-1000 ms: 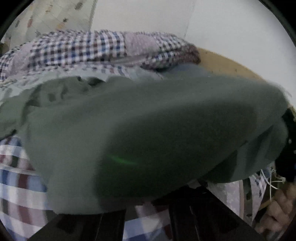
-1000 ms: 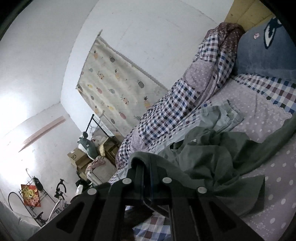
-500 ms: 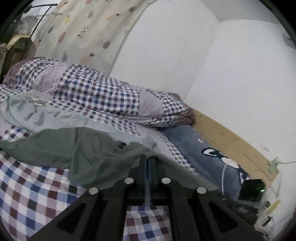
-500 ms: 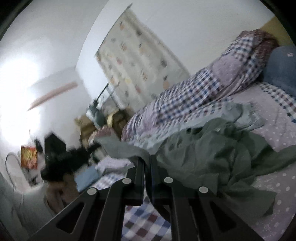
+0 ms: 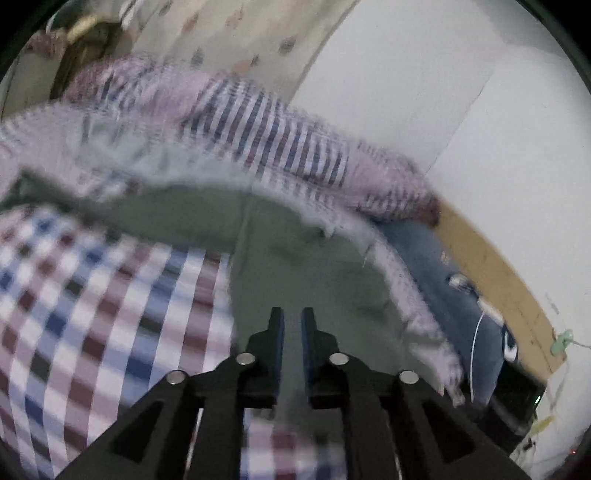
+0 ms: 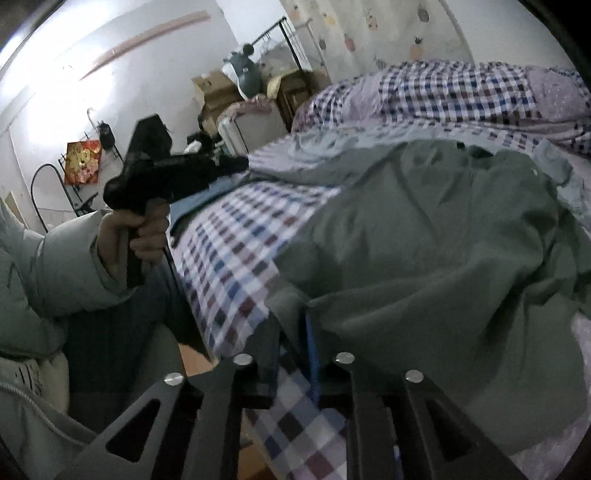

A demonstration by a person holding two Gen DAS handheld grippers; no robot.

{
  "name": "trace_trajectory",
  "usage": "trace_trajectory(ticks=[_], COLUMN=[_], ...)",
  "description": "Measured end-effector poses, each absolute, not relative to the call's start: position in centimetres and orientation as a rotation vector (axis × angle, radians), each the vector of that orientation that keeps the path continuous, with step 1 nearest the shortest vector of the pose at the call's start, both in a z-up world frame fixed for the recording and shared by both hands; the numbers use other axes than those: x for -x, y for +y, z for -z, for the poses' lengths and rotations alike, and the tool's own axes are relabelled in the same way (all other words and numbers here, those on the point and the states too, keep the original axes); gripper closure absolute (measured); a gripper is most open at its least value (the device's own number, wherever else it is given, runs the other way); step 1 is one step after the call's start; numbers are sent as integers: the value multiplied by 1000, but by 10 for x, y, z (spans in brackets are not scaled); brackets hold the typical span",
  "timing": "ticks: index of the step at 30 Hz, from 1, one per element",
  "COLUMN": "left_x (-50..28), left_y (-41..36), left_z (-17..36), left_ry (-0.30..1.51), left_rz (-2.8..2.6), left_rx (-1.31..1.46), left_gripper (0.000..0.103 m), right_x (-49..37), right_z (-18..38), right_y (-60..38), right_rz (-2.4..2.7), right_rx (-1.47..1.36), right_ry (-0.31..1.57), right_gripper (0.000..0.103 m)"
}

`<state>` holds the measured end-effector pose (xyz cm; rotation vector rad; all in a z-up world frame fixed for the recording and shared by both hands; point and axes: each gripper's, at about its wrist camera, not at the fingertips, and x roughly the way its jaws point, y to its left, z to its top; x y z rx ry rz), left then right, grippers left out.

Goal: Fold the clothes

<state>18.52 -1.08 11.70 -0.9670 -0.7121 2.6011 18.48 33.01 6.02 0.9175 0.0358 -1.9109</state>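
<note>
Left claw (image 5: 292, 321) shows a narrow gap between its blue-padded jaws with nothing in it, so it looks released; it points at the green shirt (image 5: 314, 266) spread on the checked bed (image 5: 92, 295). This left view is smeared by motion. Beyond the shirt lies a rolled checked quilt (image 5: 266, 140), and to the shirt's right a blue pillow (image 5: 443, 280) against a wooden headboard (image 5: 495, 266) and white wall.

Right claw (image 6: 291, 332), in its own view, sits at the shirt's (image 6: 424, 240) near hem. A fold of green cloth drapes over the jaw tips and I cannot tell whether they pinch it. The shirt lies wrinkled and part-spread across the bed (image 6: 240, 251). Left of the shirt, a hand (image 6: 136, 232) in a pale padded sleeve holds the other claw in the air, off the cloth.

The cloth looks light, limp and thin; it should sag and crease rather than hold shape. Corners of the hem or the shoulders seem the best grips. The mattress is soft, so pressing down may snag the sheet. Behind the bed stand boxes (image 6: 214, 88), a clothes rack (image 6: 291, 40) and a pineapple curtain (image 6: 388, 33).
</note>
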Motion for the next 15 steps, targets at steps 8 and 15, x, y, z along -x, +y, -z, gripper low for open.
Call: trace_trajectory(ticks=[8, 15], left_x=[-170, -153], left_y=[-4, -14], left_z=[-33, -10], left_ry=[-778, -1057], left_rz=[-2320, -2092], left_rx=[1275, 1254], left_gripper=[54, 46], right_x=[-204, -230], right_z=[-68, -78], right_y=[375, 306], right_rz=[2145, 2327], right_rx=[-899, -830], right_ry=[-102, 157], right_gripper=[62, 61])
